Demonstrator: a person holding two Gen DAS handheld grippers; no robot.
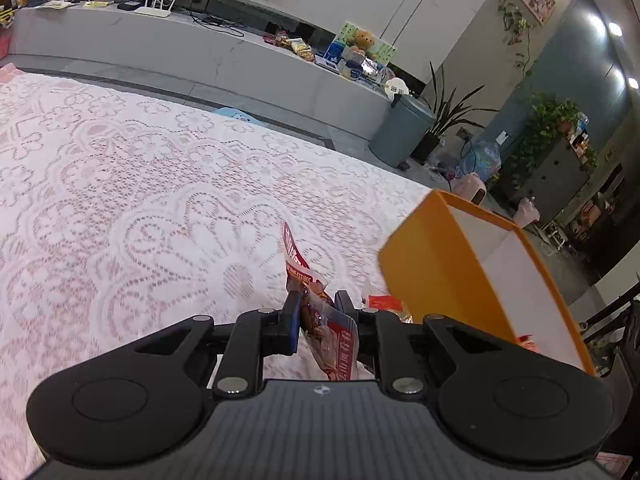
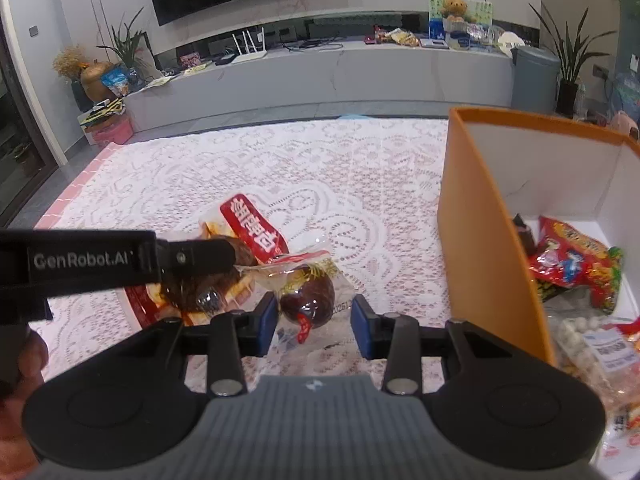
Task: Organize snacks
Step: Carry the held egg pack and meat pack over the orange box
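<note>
The left tool [image 1: 316, 300] is clenching a red snack packet [image 1: 298, 258], and the right tool [image 2: 314, 318] is grasping a clear-wrapped dark snack [image 2: 307, 294]. The orange box [image 2: 464, 240] is standing at three o'clock; carry each high, clearing its wall before releasing.

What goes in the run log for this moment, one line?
left gripper: shut on red snack packet | right gripper: around clear-wrapped dark snack | orange box: right, holds snacks
</note>
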